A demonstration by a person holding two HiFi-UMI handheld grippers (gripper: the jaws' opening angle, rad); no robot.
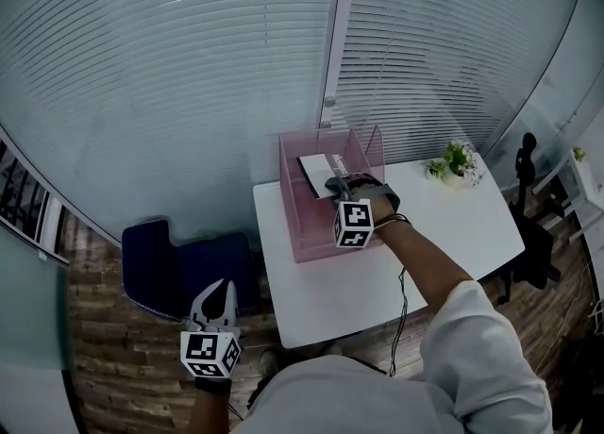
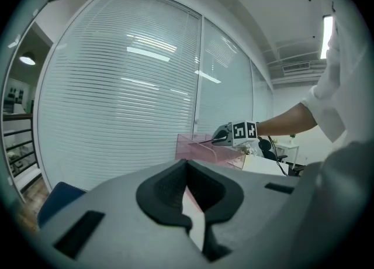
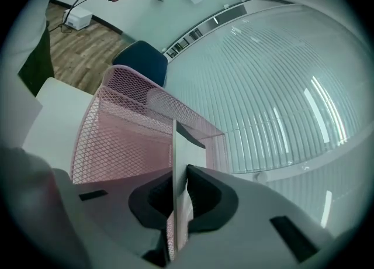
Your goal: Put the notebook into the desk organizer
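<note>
A pink mesh desk organizer (image 1: 302, 225) stands on the white table (image 1: 453, 225), near its far left corner. My right gripper (image 1: 336, 183) is shut on the white notebook (image 1: 319, 170) and holds it in the organizer's open top. In the right gripper view the notebook (image 3: 174, 157) runs edge-on between the pads, over the organizer's mesh wall (image 3: 117, 121). My left gripper (image 1: 223, 287) hangs low at the left, off the table and above the floor, with its jaws nearly together and nothing between them. From the left gripper view the organizer (image 2: 198, 145) is far ahead.
A small potted plant (image 1: 456, 160) sits at the table's far right. A blue chair (image 1: 179, 267) stands left of the table and a black office chair (image 1: 528, 225) to its right. Window blinds (image 1: 189, 64) run behind the table.
</note>
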